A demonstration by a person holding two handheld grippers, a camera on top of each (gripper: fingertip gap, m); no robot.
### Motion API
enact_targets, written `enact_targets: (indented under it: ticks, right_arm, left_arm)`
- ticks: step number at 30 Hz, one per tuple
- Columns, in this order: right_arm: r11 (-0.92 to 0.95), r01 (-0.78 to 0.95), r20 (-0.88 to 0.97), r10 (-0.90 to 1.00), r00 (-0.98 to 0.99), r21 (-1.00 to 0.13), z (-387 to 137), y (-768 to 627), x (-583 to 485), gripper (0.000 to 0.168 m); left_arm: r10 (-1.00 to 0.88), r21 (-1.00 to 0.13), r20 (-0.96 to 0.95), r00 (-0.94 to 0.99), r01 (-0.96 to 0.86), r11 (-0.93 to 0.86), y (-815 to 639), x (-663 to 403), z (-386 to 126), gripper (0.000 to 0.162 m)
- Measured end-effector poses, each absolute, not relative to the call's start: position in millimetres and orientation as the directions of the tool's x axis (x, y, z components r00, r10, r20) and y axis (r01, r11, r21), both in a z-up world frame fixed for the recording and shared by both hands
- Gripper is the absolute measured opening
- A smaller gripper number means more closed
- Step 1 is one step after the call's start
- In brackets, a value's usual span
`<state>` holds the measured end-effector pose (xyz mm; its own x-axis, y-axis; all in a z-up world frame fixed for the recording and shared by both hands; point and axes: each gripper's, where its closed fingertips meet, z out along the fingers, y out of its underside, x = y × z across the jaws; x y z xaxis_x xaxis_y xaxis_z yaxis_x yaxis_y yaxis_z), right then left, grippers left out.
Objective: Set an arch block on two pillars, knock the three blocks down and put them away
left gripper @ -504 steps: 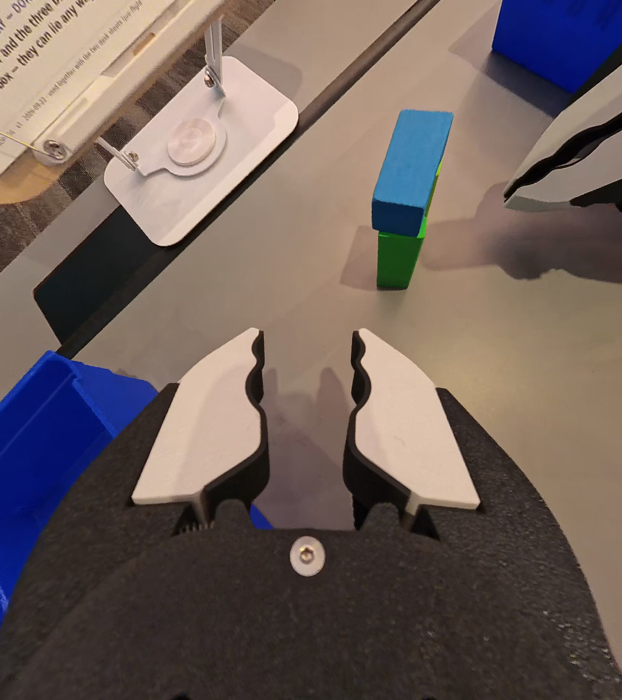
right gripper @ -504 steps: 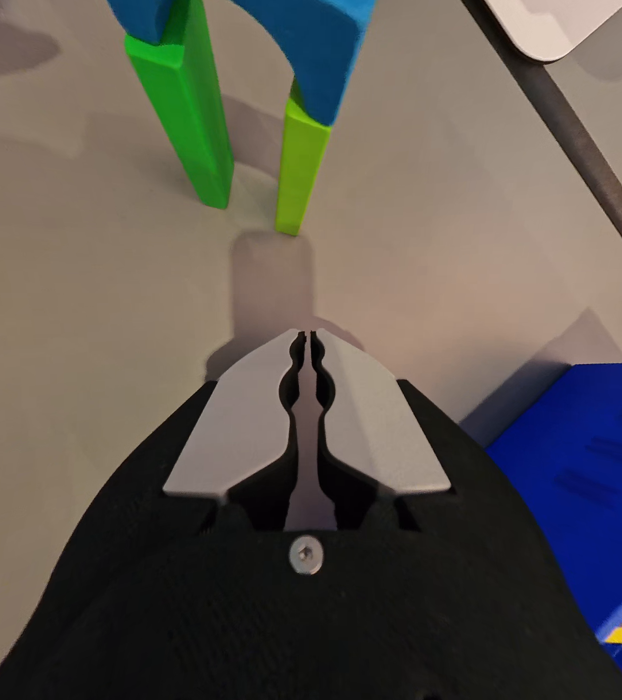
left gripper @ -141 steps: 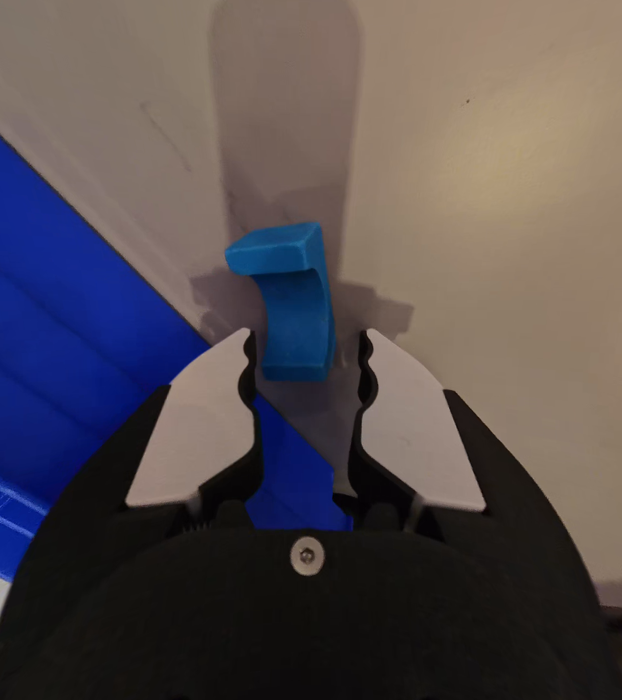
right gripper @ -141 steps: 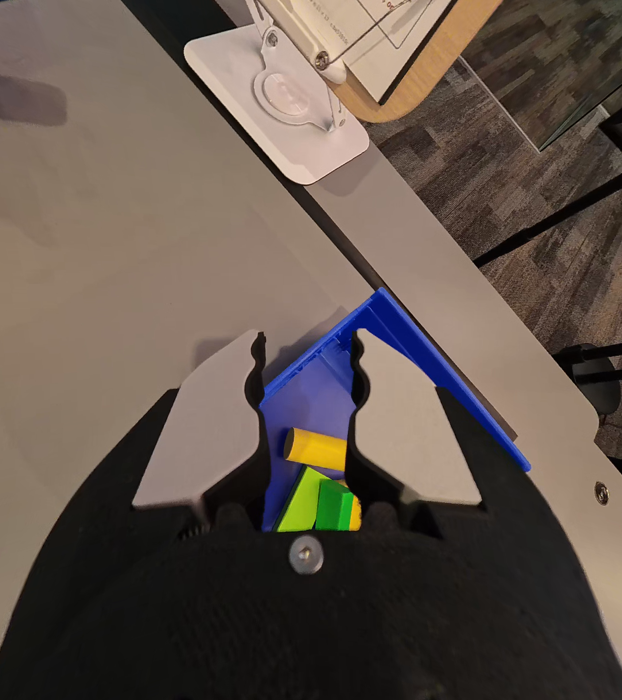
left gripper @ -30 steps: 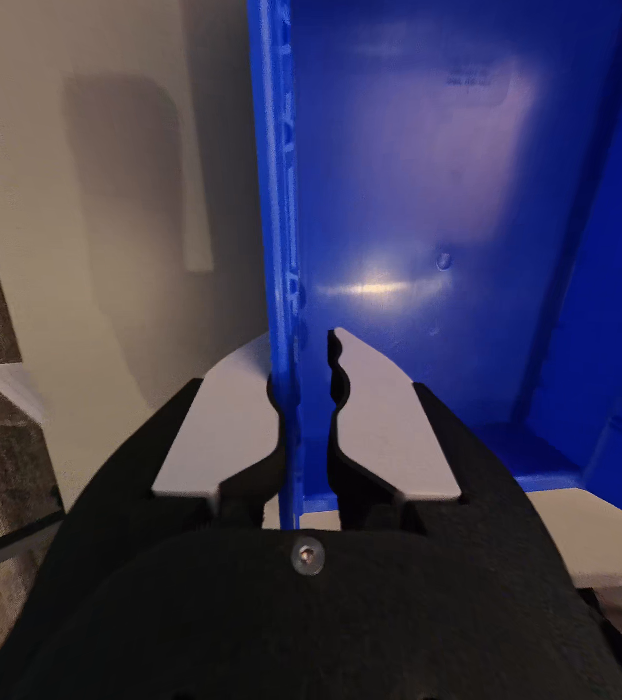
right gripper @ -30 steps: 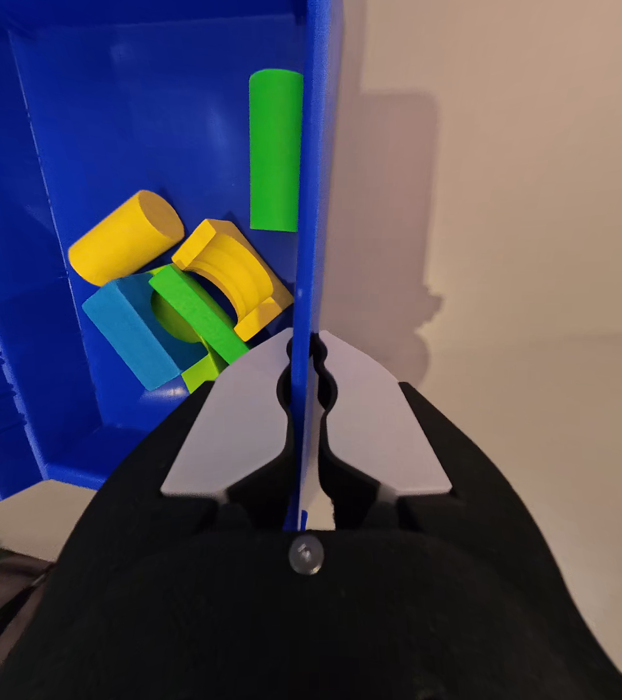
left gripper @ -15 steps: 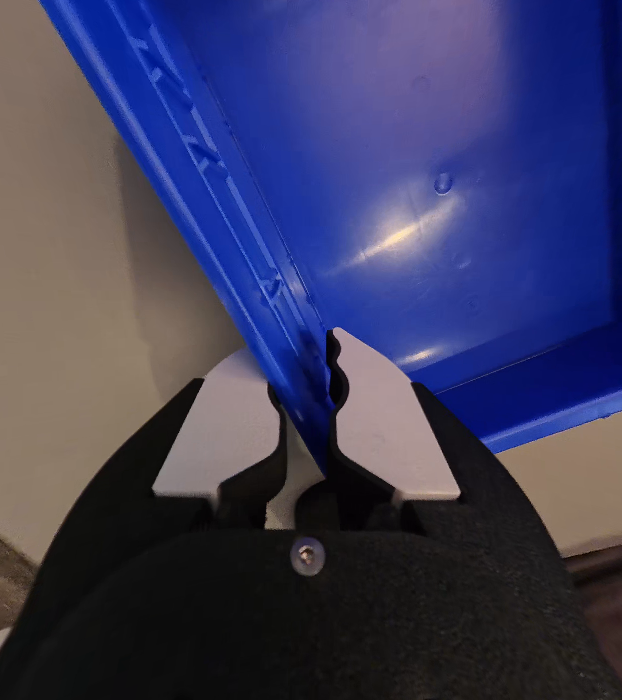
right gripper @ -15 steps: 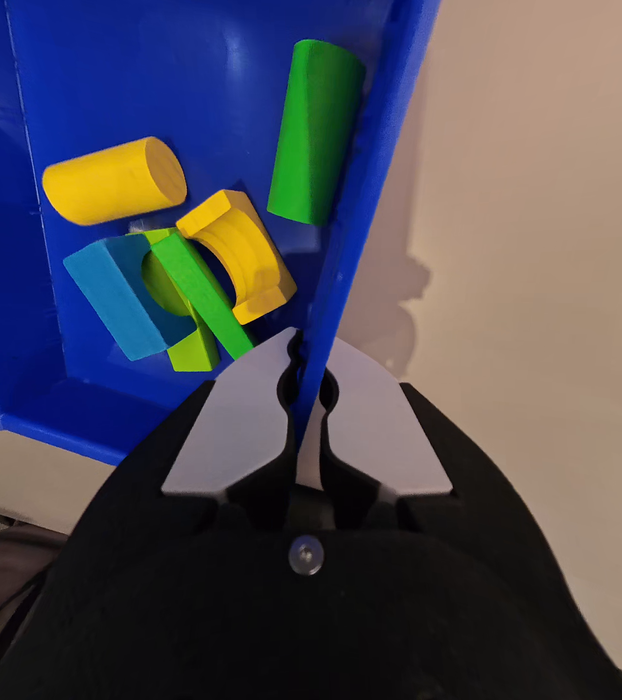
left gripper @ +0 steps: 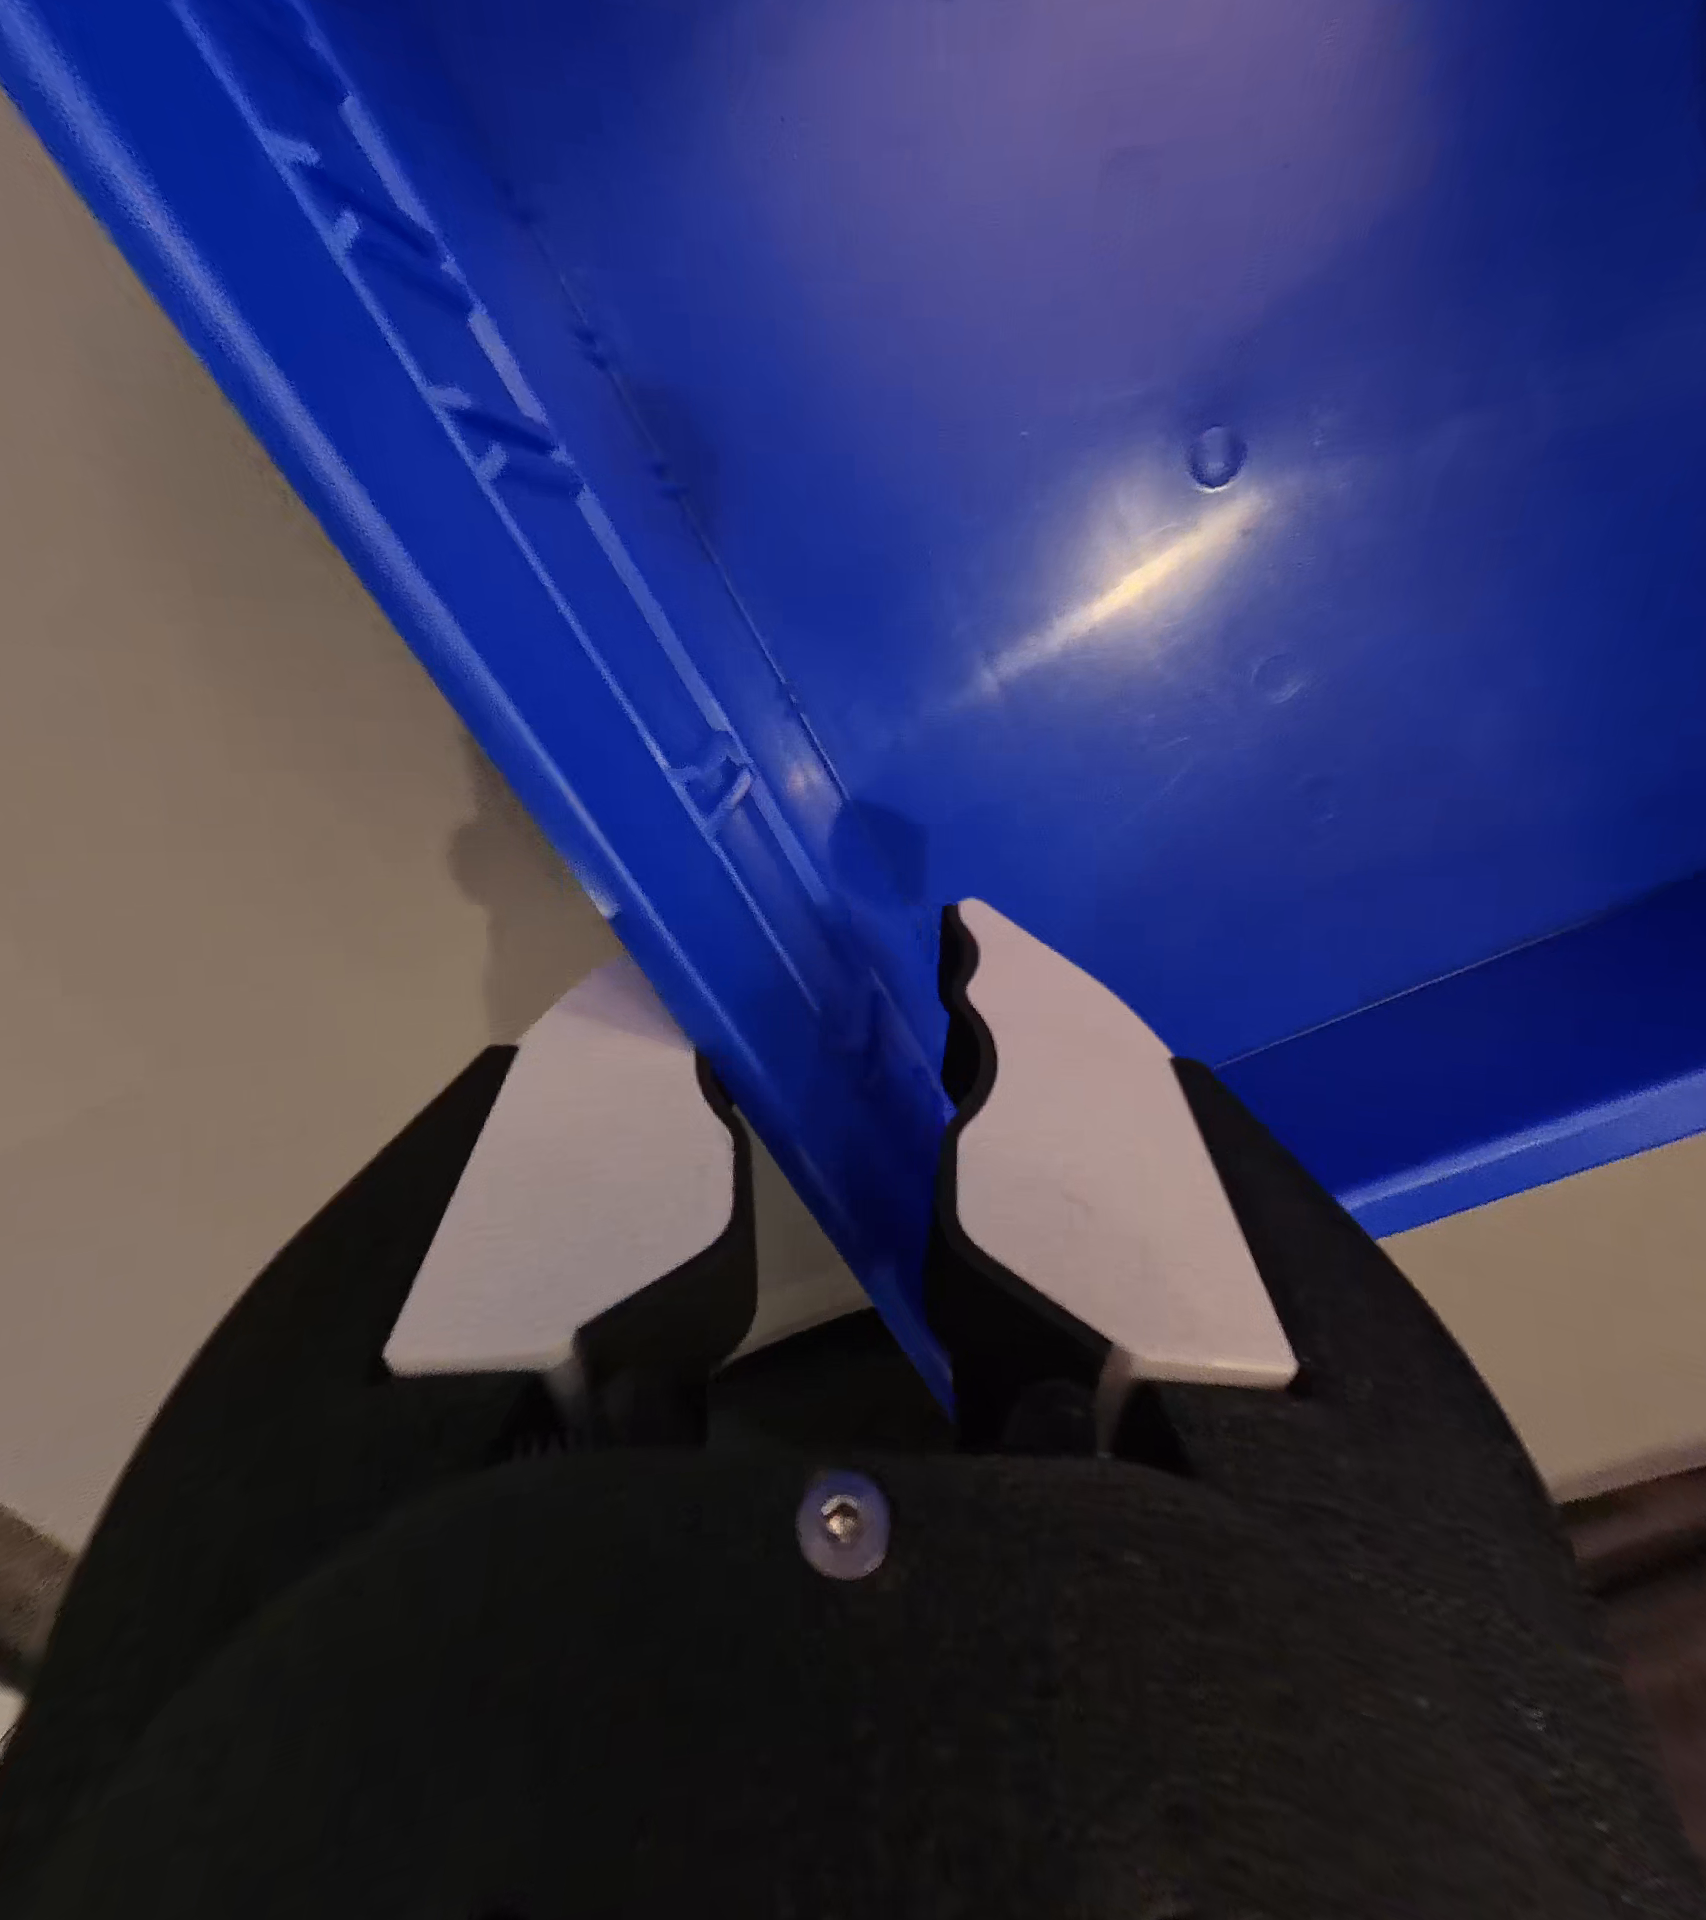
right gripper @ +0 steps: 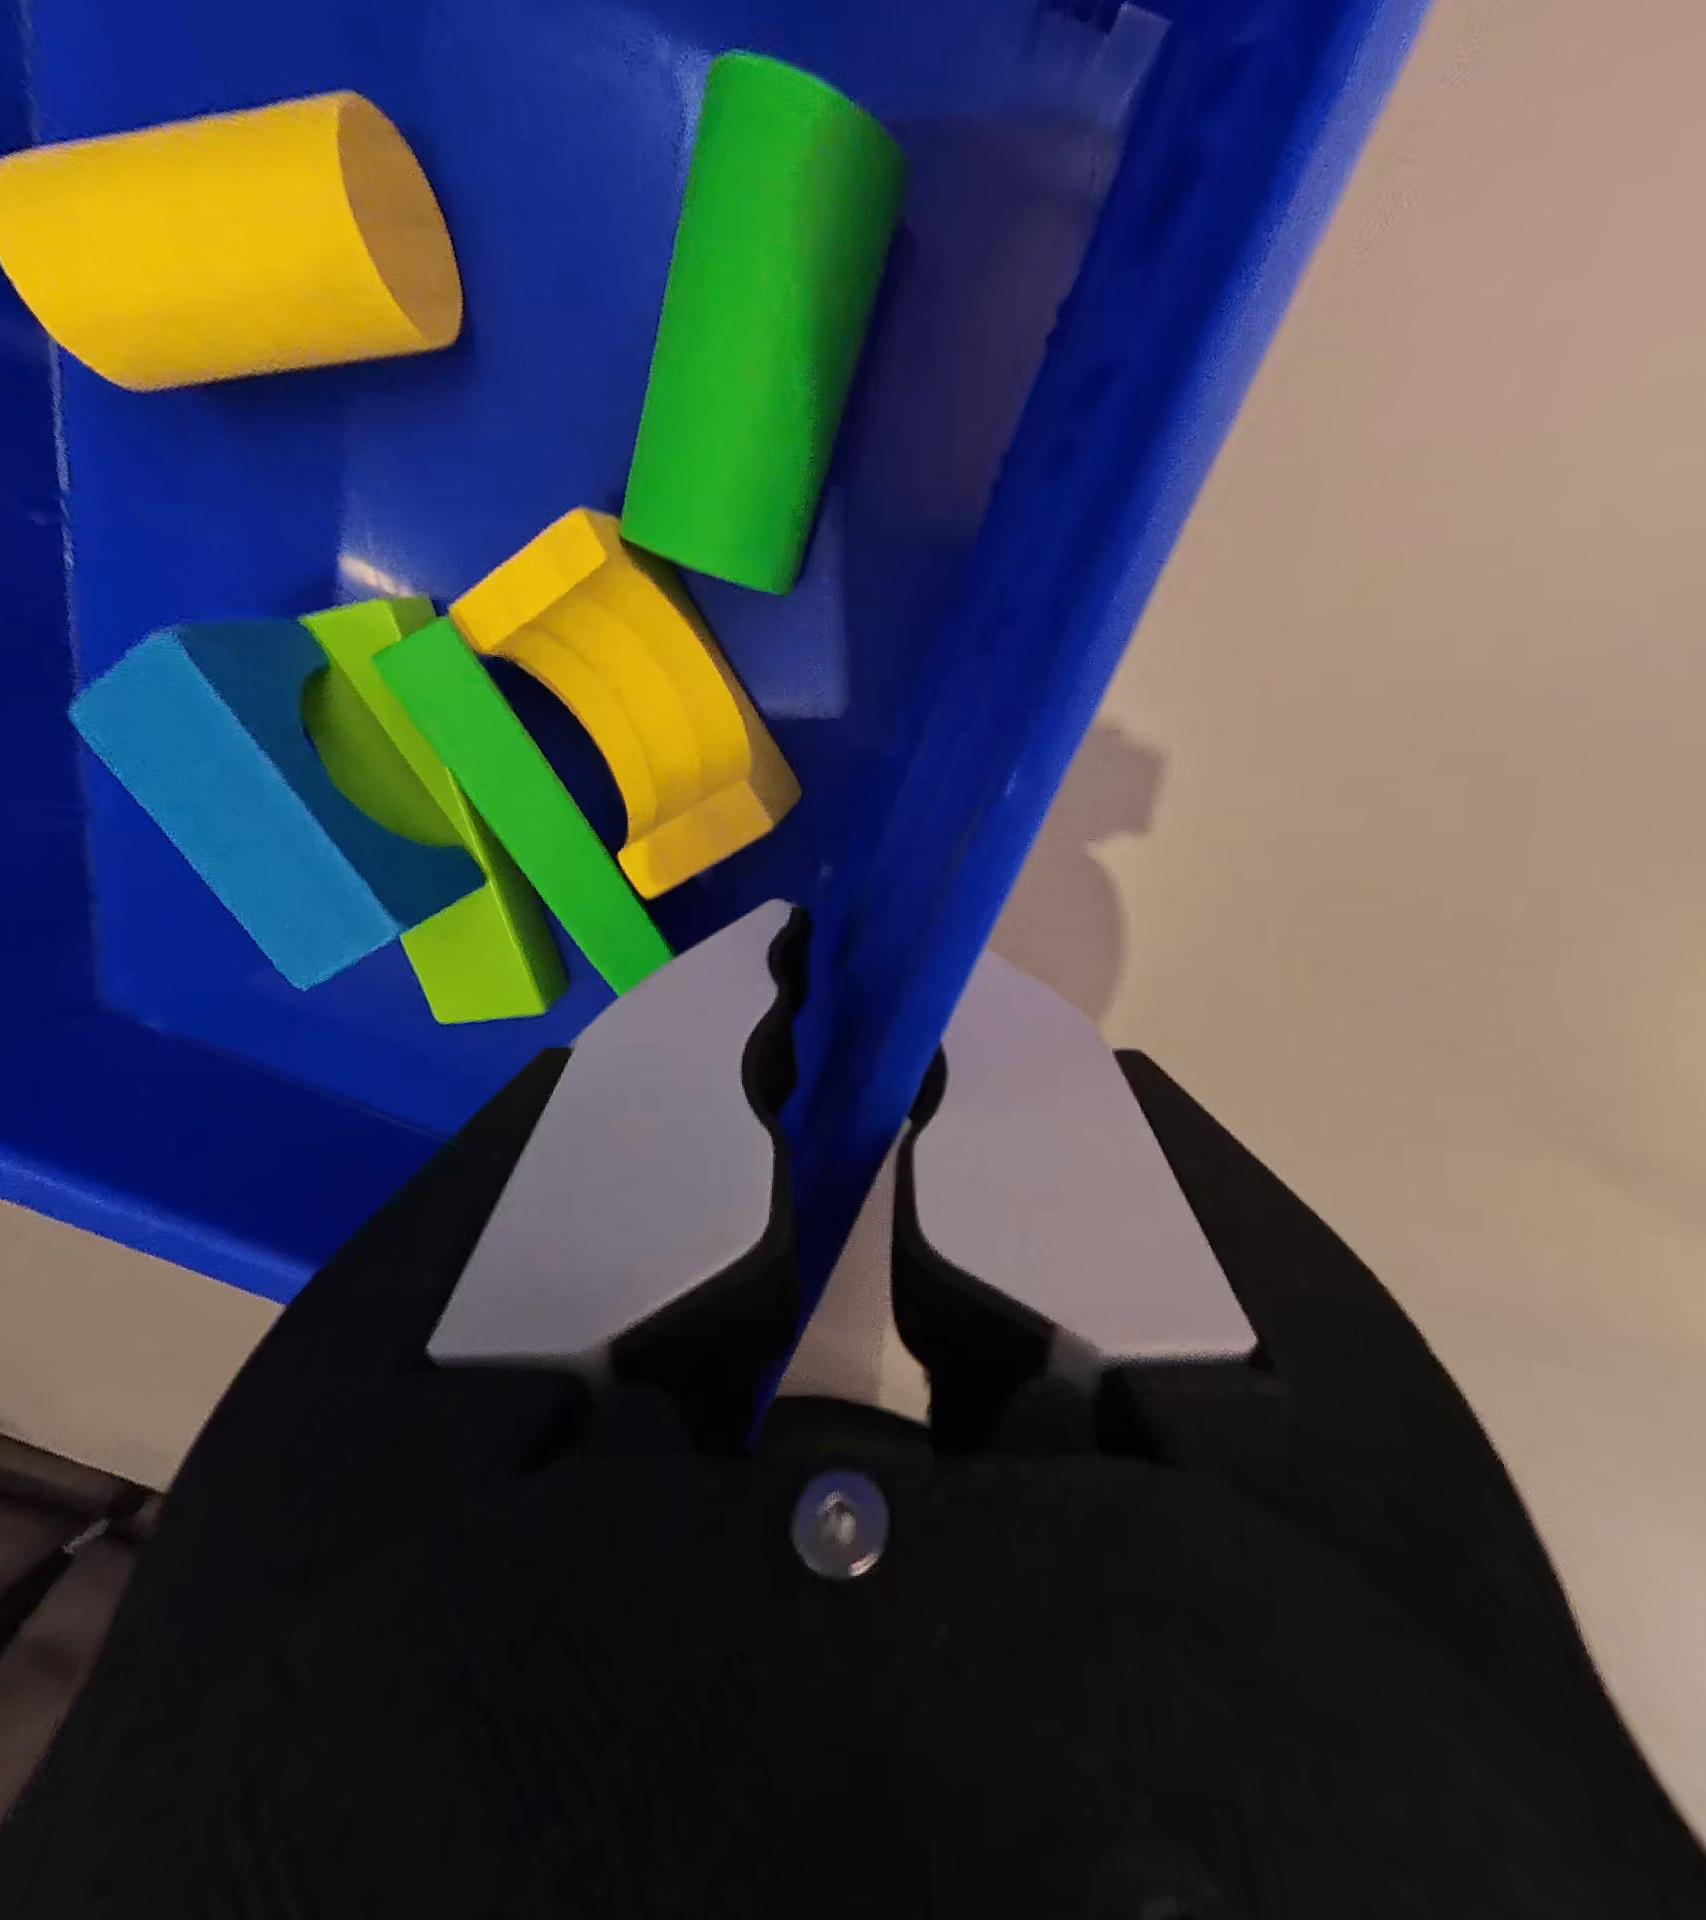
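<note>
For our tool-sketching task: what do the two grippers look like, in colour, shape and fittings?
Both match. The left gripper and right gripper each have a matt black, foam-like rounded body, tapering to two pale grey flat-topped fingers with wavy black inner edges. A silver screw sits centrally behind the jaws. No cables or sleeves show.

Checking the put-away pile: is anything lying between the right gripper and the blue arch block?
Yes. The right gripper straddles the blue bin's wall; inside, the dark green pillar and light green pillar lie between it and the blue arch block, overlapping it.
</note>
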<state>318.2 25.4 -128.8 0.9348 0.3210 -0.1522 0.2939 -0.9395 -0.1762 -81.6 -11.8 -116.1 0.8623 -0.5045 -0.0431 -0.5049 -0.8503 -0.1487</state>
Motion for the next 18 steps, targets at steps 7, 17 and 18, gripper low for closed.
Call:
enact_targets:
  ticks: [7, 17, 18]
  right_arm:
    - [-0.964, 0.252, -0.127, 0.262, 0.957, -0.091, -137.5, 34.4, 324.8, 0.017]
    - [-0.972, 0.226, -0.192, 0.210, 0.959, 0.062, -143.9, 33.6, 332.8, 0.007]
    - [-0.972, 0.222, -0.189, 0.205, 0.960, 0.074, -142.1, 29.9, 338.0, 0.007]
  left_arm:
    - [-0.537, -0.245, 0.020, 0.843, -0.517, -0.820, -3.4, -75.1, -100.6, 0.040]
    - [-0.457, -0.607, 0.041, 0.888, -0.342, -0.718, -14.7, -137.2, 7.0, 0.041]
    - [-0.444, -0.629, 0.050, 0.895, -0.317, -0.710, -19.1, -145.9, 14.8, 0.041]
